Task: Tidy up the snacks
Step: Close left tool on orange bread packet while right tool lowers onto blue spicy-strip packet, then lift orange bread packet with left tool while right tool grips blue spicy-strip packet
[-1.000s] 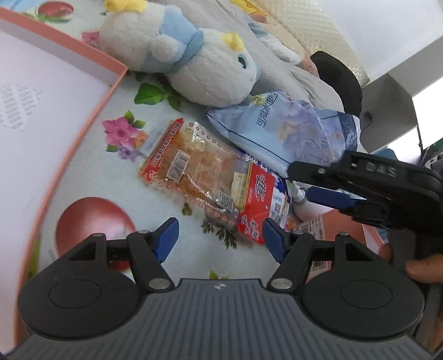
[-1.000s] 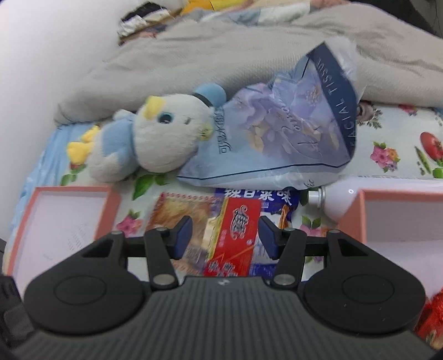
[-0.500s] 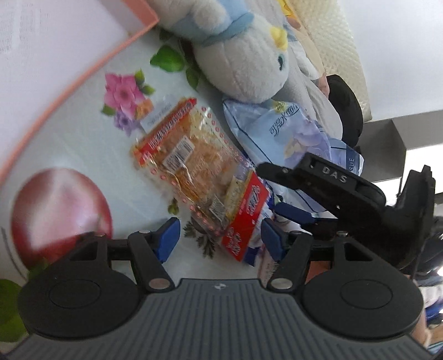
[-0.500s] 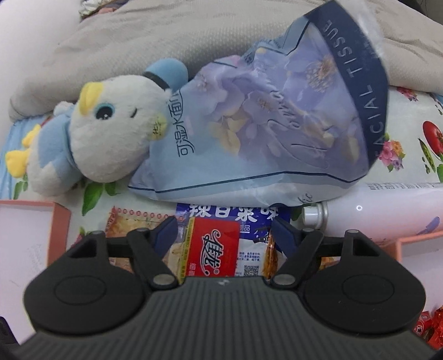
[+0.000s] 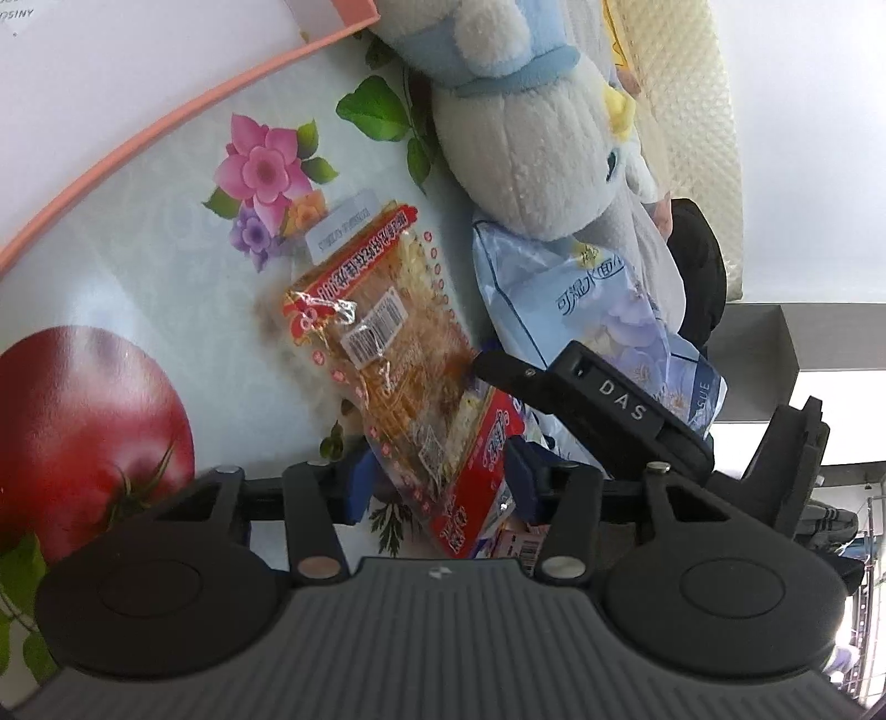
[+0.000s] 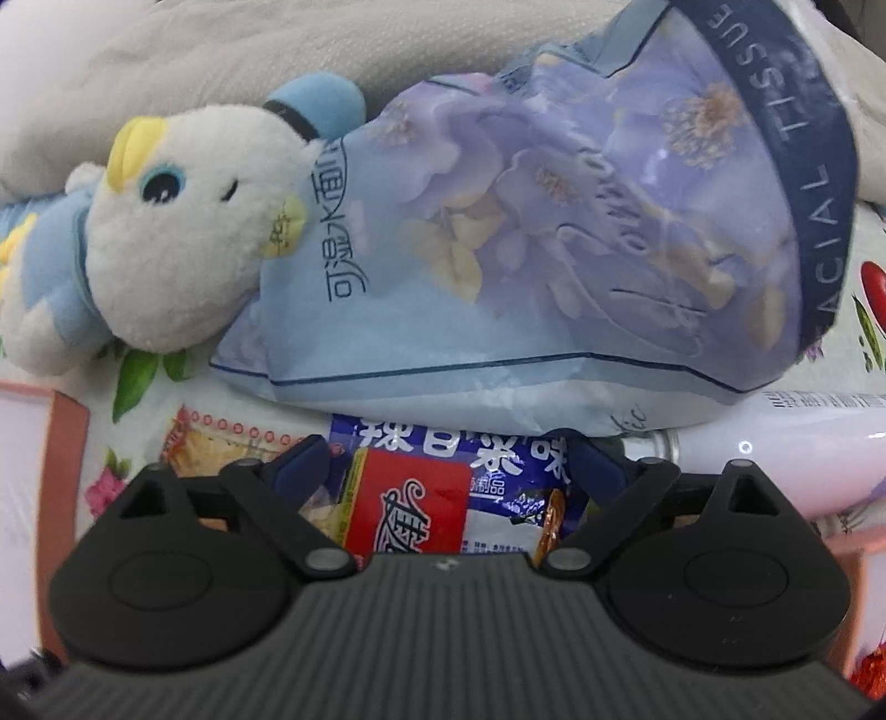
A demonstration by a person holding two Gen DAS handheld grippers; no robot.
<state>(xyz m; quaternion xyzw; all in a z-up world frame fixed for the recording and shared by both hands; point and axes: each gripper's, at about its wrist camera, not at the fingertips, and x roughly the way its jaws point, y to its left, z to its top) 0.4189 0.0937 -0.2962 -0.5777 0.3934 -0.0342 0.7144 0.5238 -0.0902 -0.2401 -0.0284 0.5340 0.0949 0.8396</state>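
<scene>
A clear snack packet (image 5: pixel 382 343) of orange pieces with a red end lies on the flowered cloth. Its near end passes between the fingers of my left gripper (image 5: pixel 440 482). Those jaws are closing, the blue pads stand right at the packet's edges, and the packet lies flat and unsqueezed. My right gripper (image 6: pixel 451 462) points down over a blue snack packet (image 6: pixel 443 446) that the red end (image 6: pixel 410 498) overlaps. Its jaws are opening wide, with both packets between them untouched. One black finger (image 5: pixel 603 399) of the right gripper reaches in beside the red end.
A white and blue plush duck (image 6: pixel 183 221) and a facial tissue pack (image 6: pixel 554 249) lie just behind the snacks. The tissue pack rests partly on the blue packet. A pink-rimmed box (image 5: pixel 166 127) sits to the left. A white bottle (image 6: pixel 775 459) lies at the right. A grey blanket (image 6: pixel 221 50) is bunched behind.
My left gripper rolled, sank over the clear packet and narrowed its jaws around it. My right gripper dropped closer to the packets and spread its jaws much wider.
</scene>
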